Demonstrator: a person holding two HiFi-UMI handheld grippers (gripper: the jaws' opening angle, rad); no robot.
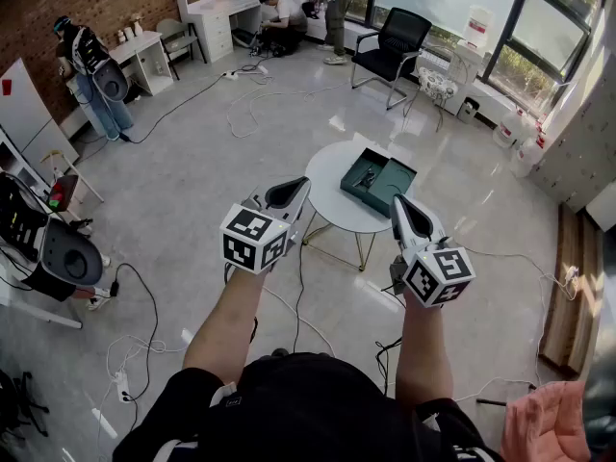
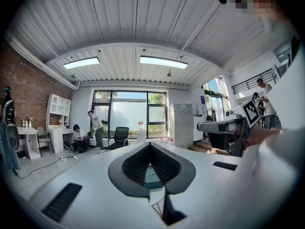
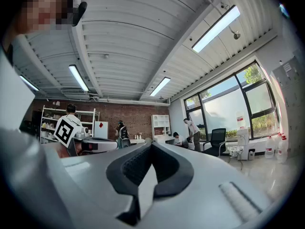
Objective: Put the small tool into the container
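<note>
A green box [image 1: 380,183] lies open on a small round white table [image 1: 332,173] ahead of me. Some small dark and metallic things [image 1: 365,175] lie in its left half; they are too small to name. My left gripper [image 1: 296,185] hovers over the table's near left edge, jaws shut and empty. My right gripper [image 1: 398,201] hangs at the table's near right edge, just short of the box, also shut and empty. In the left gripper view the jaw tips [image 2: 150,144] meet, and a bit of the green box [image 2: 152,178] shows below them. The right gripper view shows its tips [image 3: 152,143] closed.
Cables trail over the grey floor [image 1: 241,104]. A black office chair [image 1: 390,44] stands beyond the table. People stand and crouch by the white desks [image 1: 217,12] at the back. A dark machine [image 1: 53,248] sits at left. A hand [image 1: 549,422] shows at bottom right.
</note>
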